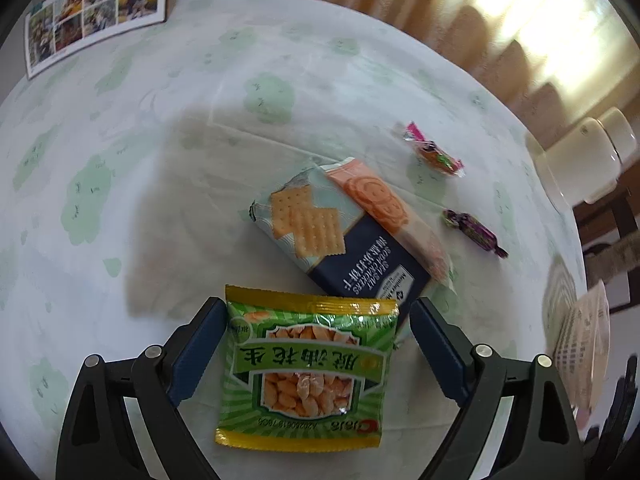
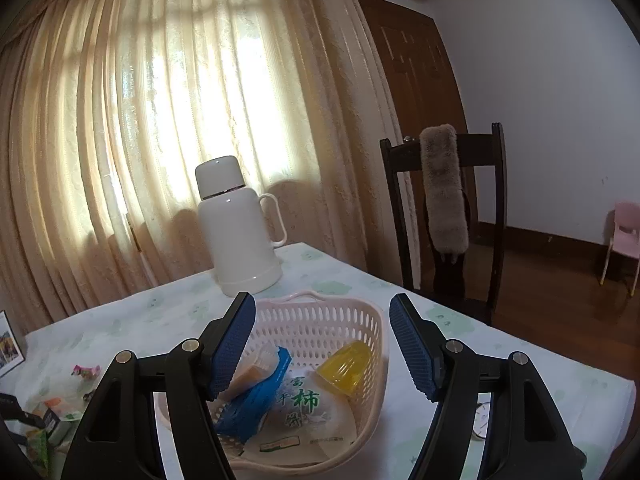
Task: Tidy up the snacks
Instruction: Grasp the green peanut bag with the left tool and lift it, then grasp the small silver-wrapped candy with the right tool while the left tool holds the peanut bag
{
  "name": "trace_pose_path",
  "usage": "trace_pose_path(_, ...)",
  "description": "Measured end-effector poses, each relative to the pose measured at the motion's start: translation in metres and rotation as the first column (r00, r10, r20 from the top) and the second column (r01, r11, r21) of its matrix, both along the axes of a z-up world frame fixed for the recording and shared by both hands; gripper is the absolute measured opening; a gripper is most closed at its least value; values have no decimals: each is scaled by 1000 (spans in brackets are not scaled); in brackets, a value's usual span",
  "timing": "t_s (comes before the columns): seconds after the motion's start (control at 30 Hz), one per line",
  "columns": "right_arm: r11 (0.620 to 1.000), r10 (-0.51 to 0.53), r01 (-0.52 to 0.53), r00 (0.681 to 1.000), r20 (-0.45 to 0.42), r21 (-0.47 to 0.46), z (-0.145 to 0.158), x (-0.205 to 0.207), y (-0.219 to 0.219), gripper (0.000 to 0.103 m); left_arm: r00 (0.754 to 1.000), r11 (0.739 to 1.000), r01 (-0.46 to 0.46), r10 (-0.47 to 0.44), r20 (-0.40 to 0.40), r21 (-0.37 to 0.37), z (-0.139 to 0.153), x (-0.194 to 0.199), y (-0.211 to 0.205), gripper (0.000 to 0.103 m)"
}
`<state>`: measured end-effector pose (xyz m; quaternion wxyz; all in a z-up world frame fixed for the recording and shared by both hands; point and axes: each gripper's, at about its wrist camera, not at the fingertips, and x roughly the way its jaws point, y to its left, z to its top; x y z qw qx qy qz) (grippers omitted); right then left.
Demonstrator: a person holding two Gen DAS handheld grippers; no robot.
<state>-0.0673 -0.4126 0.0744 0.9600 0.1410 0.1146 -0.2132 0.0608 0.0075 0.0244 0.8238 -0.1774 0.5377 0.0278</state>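
— Where's the peanut packet (image 1: pixel 308 368)?
— Flat on the bench (image 1: pixel 120 160), between the spread fingers of the left tool (image 1: pixel 316 344), touching the cracker pack (image 1: pixel 340 232).
— And the right tool (image 2: pixel 322 340)?
— Released, above the basket (image 2: pixel 320 312) holding snacks.

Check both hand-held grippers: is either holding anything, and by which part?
Neither is. The left hand-held gripper is open astride the green peanut bag, its jaws not closed on it. The right hand-held gripper is open above the basket.

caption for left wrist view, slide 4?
Open left gripper straddling green peanut packet on table, cracker pack just beyond.
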Motion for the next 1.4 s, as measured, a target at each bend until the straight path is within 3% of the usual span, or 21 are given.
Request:
trace_pose_path(0.17, 1000, 3, -3, 1000, 1, 8, 0, 0, -1, 71, 994, 995, 103, -103, 38, 15, 3, -12, -3, 90)
trace_pose_path(0.5, 1000, 0, 0, 1000, -8, -11, -2, 0, 0, 71, 986, 984, 153, -159, 53, 92, -8, -26, -11, 96)
trace_pose_path(0.73, 999, -11, 10, 1000, -24, -53, -3, 2, 9, 71, 973, 949, 210, -227, 48, 235, -16, -30, -29, 98)
trace_pose_path(0.8, 997, -15, 13, 999, -28, -71, -1, 3, 13, 71, 971, 942, 210, -233, 60, 262, -16, -33, -30, 95)
trace_pose_path(0.87, 995, -25, 22, 999, -26, -101, 1, 2, 19, 71, 969, 940, 203, -232, 79, 276, -13, -35, -27, 83)
trace_pose_path(1.0, 991, -12, 10, 1000, -9, -135, 8, -6, 38, 71, 968, 952, 192, -223, 113, 238, -8, -36, -14, 78)
trace_pose_path(1.13, 986, 94, -97, 995, -26, -138, 13, -7, 69, 71, 962, 953, 179, -222, 160, 244, 3, -41, -5, 77)
trace_pose_path(1.2, 975, 177, -183, 983, -53, -130, 13, -3, 87, 71, 954, 950, 170, -225, 196, 263, 13, -44, -5, 77)
trace_pose_path(1.3, 932, 349, -358, 929, -121, -62, 9, 12, 113, 71, 940, 945, 149, -227, 254, 292, 28, -50, -3, 77)
trace_pose_path(1.4, 857, 510, -515, 837, -196, 31, -3, 31, 140, 71, 931, 944, 138, -227, 286, 299, 38, -49, -2, 77)
